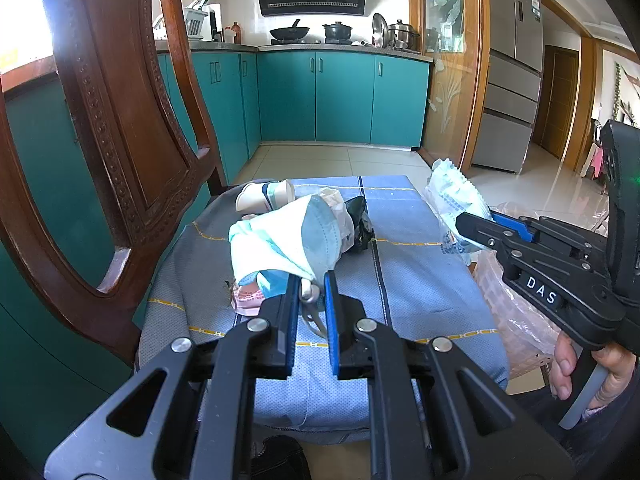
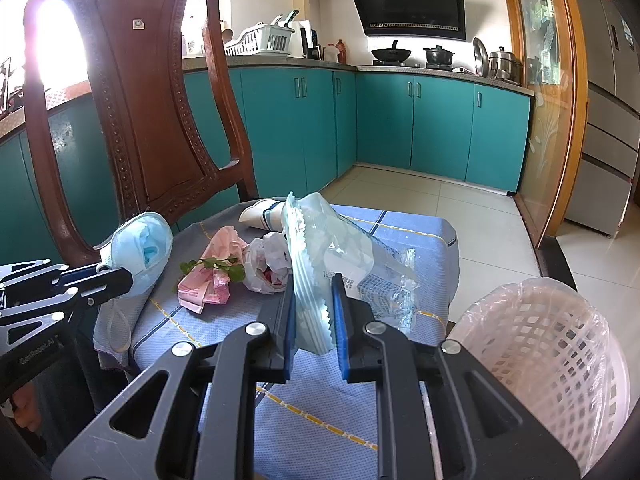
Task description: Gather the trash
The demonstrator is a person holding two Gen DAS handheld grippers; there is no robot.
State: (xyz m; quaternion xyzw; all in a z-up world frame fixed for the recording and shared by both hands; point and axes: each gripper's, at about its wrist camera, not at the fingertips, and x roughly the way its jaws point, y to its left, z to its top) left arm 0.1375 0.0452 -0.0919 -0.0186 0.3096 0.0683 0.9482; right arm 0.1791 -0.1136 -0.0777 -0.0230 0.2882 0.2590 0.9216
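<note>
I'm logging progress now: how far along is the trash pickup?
Nothing visibly binned: the basket shows only its liner. In hand: left claw pinches a face mask; right claw pinches a clear wrapper. Left on the chair cushion: pink paper, a white bag, a paper cup.

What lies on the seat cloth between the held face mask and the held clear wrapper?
In the right wrist view, between the face mask and clear wrapper: a crumpled pink wrapper with a green sprig, then a white plastic bag.
</note>
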